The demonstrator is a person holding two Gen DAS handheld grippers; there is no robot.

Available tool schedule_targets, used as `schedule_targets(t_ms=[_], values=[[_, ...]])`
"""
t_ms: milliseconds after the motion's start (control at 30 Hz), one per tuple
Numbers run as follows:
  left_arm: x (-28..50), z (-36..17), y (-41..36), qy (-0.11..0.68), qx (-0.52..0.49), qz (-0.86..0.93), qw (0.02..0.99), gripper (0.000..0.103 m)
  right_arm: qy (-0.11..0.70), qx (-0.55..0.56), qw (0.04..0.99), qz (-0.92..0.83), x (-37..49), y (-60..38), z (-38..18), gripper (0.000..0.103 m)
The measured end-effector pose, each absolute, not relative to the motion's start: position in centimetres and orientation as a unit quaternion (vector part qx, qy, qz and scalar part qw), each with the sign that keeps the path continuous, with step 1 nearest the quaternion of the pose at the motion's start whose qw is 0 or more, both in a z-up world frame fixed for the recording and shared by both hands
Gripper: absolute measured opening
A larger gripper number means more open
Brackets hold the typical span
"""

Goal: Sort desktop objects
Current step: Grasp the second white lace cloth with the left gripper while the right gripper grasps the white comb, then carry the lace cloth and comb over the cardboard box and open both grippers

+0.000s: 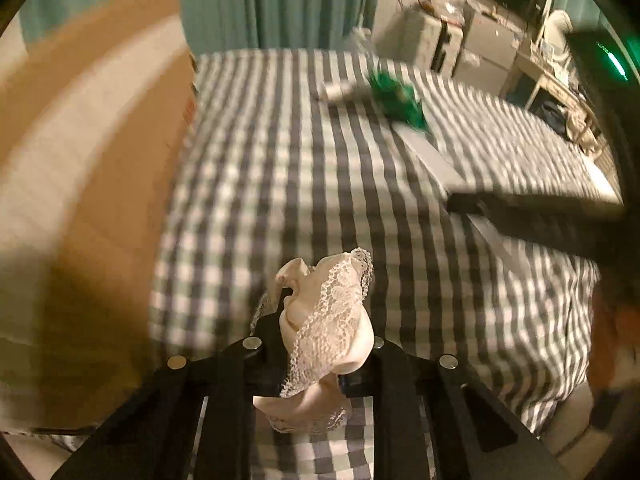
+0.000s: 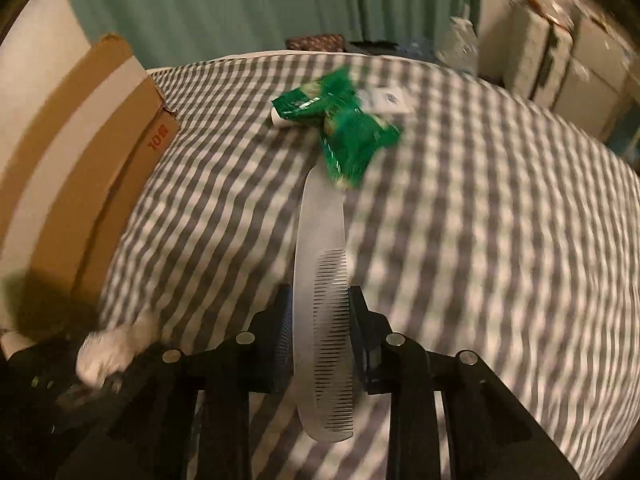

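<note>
Left tool (image 1: 316, 344) pinches a cream lace-trimmed cloth (image 1: 332, 320); right tool (image 2: 320, 336) grips a white comb (image 2: 320, 300) at frame bottom, above the checked desk (image 2: 480, 240).

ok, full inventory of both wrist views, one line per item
lace scrunchie: 1, cream, between the left gripper's fingers
comb: 1, white, between the right gripper's fingers, far end under the green packet
snack packet: 1, green, mid table
tube: 1, white, partly under the packet
small card: 1, white, behind the packet
cardboard box: 1, brown, left table edge
tablecloth: 1, grey-white check, covers table
curtain: 1, teal, behind table
left gripper: 1, black, shut on scrunchie
right gripper: 1, black, shut on comb
</note>
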State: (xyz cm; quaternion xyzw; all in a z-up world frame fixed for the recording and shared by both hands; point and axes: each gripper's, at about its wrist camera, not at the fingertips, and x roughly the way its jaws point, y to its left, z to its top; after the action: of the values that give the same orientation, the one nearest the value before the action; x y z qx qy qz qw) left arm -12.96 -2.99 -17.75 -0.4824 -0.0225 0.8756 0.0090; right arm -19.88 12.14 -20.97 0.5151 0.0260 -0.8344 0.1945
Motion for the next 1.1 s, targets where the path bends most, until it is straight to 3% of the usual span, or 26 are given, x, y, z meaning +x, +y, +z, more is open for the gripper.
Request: schedule_targets(t_ms=[300,567,767,1033,1067,1100], values=[[-12.1,-8.0,-5.8,-0.054,-0.420,0.906,0.015,0.017,-0.043,0.474,0.165,-0.864,-10.9,14.5,-13.6,0.027],[-12.4,0.9,-11.7,-0.066,-0.357,0.932,-0.017,0.017,-0.057,0.401,0.239,-0.882,-6.5,9.3,-3.4,0.027],[-12.1,0.0,-19.4,-0.075,-0.378,0.920,-0.074,0.017,-0.045,0.388,0.305,-0.868,-7.9,0.5,-1.2,0.027],[-12.7,-5.1,-26.2,-0.092,-0.422,0.897,-0.094,0.018,-0.069,0.446,0.344,-0.823,-12.0,-7.9,-5.8,0.027],[-12.9,-5.6,-26.5,-0.091,-0.426,0.895,-0.099,0.023,-0.068,0.452,0.342,-0.821,-12.4,-8.4,-6.4,0.027],[-13.1,-6.0,-26.7,-0.086,-0.431,0.892,-0.110,0.037,-0.068,0.456,0.340,-0.819,-12.8,-8.8,-6.8,0.027]])
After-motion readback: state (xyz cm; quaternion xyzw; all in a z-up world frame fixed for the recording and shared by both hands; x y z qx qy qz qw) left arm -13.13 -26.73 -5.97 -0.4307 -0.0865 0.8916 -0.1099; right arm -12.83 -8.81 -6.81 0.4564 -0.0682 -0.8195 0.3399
